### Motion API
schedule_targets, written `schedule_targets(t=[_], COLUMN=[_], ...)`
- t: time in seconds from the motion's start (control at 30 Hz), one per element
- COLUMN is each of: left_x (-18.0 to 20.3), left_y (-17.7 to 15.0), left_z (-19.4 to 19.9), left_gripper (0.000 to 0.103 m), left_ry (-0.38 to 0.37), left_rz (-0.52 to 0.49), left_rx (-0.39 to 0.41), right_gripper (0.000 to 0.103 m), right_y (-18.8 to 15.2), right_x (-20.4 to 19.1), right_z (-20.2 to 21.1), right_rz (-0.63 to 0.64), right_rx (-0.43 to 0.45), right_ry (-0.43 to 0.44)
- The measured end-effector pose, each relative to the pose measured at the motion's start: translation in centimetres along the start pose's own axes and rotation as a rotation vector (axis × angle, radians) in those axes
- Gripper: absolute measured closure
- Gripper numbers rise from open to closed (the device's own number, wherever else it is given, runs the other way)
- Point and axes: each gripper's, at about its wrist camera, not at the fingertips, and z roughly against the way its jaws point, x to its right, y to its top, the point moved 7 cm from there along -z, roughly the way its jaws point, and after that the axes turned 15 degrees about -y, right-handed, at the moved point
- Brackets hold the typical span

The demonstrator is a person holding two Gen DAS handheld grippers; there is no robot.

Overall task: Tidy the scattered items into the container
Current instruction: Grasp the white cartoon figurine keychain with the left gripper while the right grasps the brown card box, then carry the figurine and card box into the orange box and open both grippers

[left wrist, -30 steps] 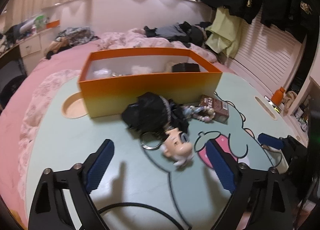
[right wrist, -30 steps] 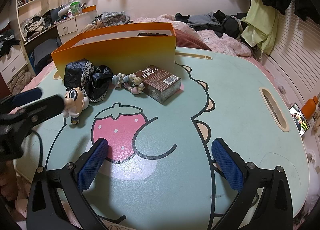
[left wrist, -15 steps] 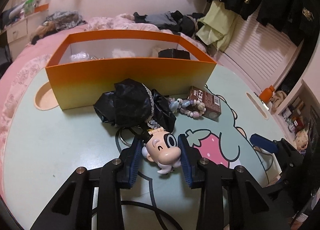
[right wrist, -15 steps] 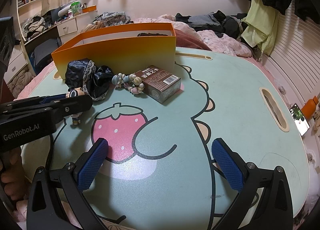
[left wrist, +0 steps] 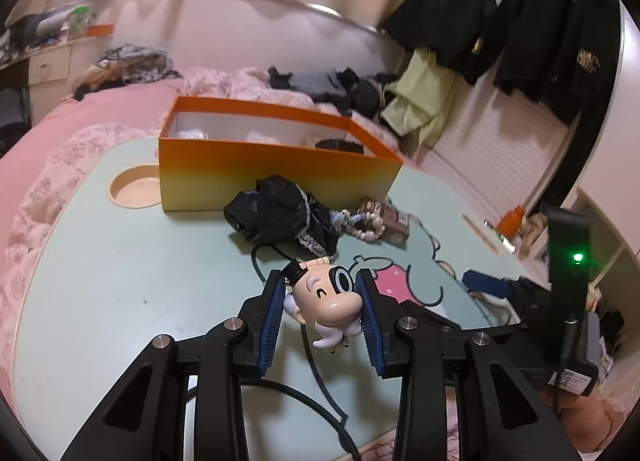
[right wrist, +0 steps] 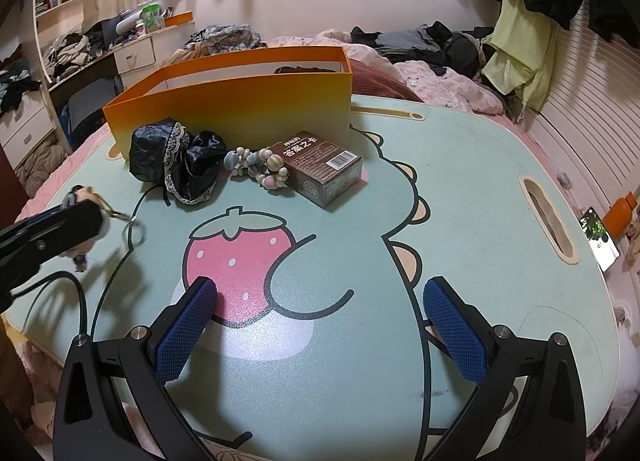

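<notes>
My left gripper [left wrist: 320,285] is shut on a small doll-head keychain figure [left wrist: 326,303] and holds it above the table; its key ring [right wrist: 134,227] dangles in the right wrist view. The orange box [left wrist: 276,169] stands at the back of the table, with a few items inside. In front of it lie a black lace-trimmed cloth [left wrist: 280,215], a bead bracelet [left wrist: 362,223] and a brown card box [left wrist: 390,223]. In the right wrist view they show as cloth [right wrist: 176,159], bracelet [right wrist: 256,169] and card box [right wrist: 324,167]. My right gripper [right wrist: 320,301] is open and empty over the strawberry print.
The mint-green table [right wrist: 460,197] has a round cup hole [left wrist: 136,191] at the left and a slot [right wrist: 546,221] at the right. A pink bed with clothes [left wrist: 300,81] lies behind. A phone [right wrist: 598,233] and orange bottle [right wrist: 620,215] sit at the right edge.
My left gripper closed on the figure and has lifted it off the table, pulling back from the cloth. The right gripper has not moved.
</notes>
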Motion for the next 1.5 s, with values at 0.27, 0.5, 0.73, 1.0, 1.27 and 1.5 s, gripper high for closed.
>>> schedule_targets(t=[0.27,0.5,0.73,1.0,1.27,1.5], left_x=[1.8,1.6,1.6,1.0,0.7,0.2], left_y=[0.1,0.0,0.1,-0.4,-1.7,-2.9], left_z=[0.4,0.5,0.8,0.9,1.7,-0.7], left_gripper=[0.068,0.068,0.068,0.067,0.041,0.051], left_ry=[0.016,0.018,0.020,0.055,0.133,0.131], left_rz=[-0.108,-0.110,-0.112,-0.097,-0.150,-0.149], left_rx=[0.021,0.010,0.015,-0.023,-0.088,-0.201], right_gripper=[0.014,0.030,0.036,0.055,0.057,0.057], right_y=[2.6,7.0,8.1,8.1,7.5,6.0], right_x=[1.0,1.2,-0.5,-1.3,2.2,3.2], right_z=[0.4,-1.9,-5.6,-6.3,-3.0,-0.1], right_rz=[-0.026,0.173,0.253,0.237,0.044,-0.038], right_rx=[0.052,0.066,-0.016,-0.028,0.043,0.074], right_ry=[0.082,0.055,0.143,0.210,0.270,0.313])
